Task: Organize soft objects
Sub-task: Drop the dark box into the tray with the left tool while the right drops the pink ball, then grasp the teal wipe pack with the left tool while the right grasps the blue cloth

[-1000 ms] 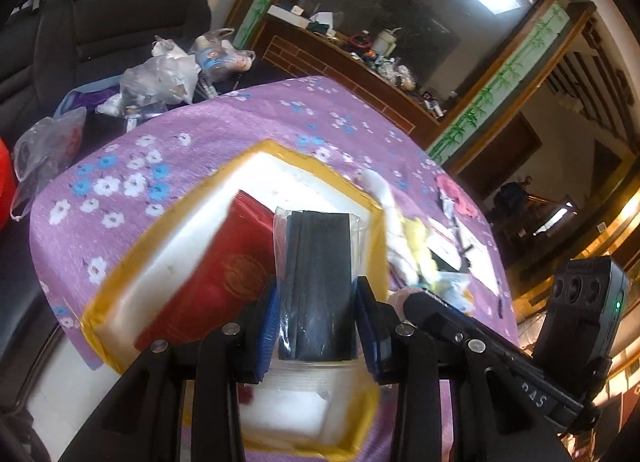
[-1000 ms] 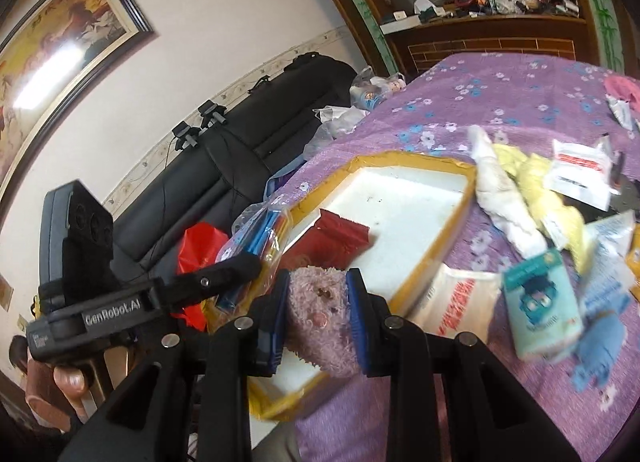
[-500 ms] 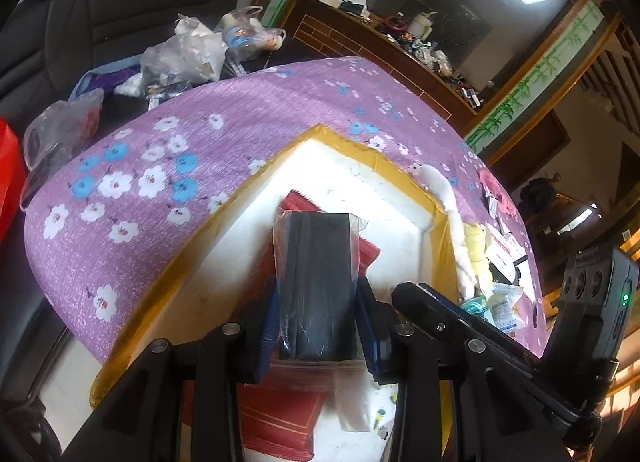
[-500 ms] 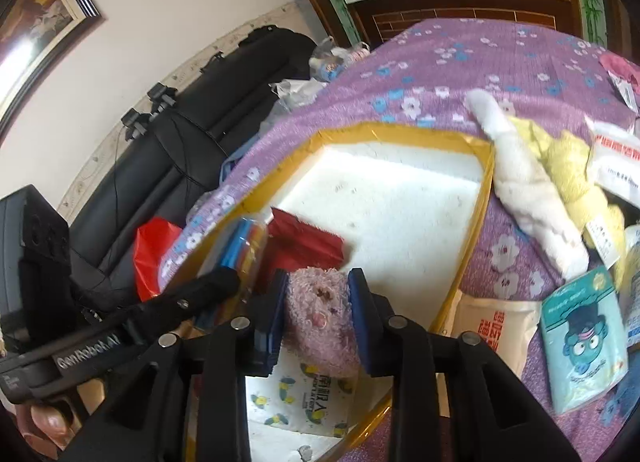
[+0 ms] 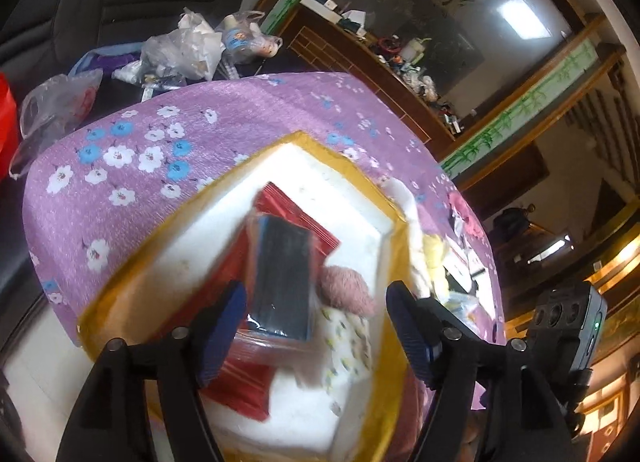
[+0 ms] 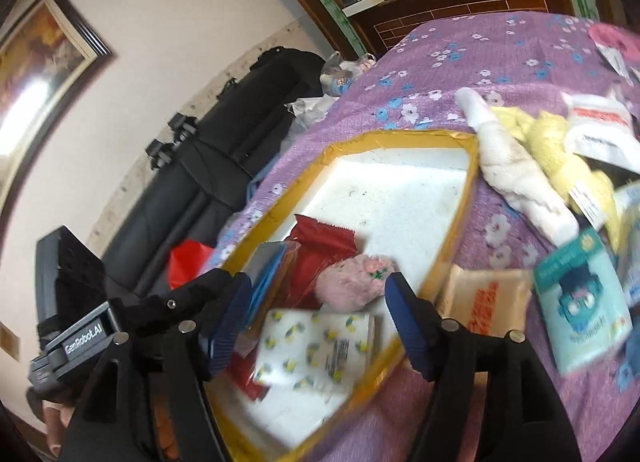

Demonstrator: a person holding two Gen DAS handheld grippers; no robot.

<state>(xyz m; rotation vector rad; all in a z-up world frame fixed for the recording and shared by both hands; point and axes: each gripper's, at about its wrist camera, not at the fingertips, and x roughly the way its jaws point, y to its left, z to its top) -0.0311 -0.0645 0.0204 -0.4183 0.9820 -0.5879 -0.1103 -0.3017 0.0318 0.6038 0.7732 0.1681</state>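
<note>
Left wrist view: the left gripper (image 5: 312, 330) stands with jaws spread, having just been opening, and the clear-wrapped dark packet (image 5: 284, 282) lies between them untouched by either pad, resting on the red pouch (image 5: 236, 382) inside the yellow-rimmed tray (image 5: 132, 266). From the right wrist camera, the right gripper (image 6: 316, 322) is likewise released, its jaws just parted, with the pink plush toy (image 6: 352, 282) lying free on the tray floor just beyond the fingertips and beside a lemon-print tissue pack (image 6: 316, 346). By these pictures, four soft items now sit in the near end of the tray, whose far half is bare white. Much appears left to do: beside the tray's right rim (as the right camera shows it) lie an orange-lettered packet (image 6: 484, 298), a teal pack with a cartoon figure (image 6: 580, 302), a white plush piece (image 6: 516, 177) and a yellow cloth (image 6: 560, 149), with further packets past them on the purple floral tablecloth (image 6: 460, 57). Beyond the tray's far corner the cloth runs clear to the table edge, then plastic bags (image 5: 180, 53) and a black chair (image 6: 224, 157).
</note>
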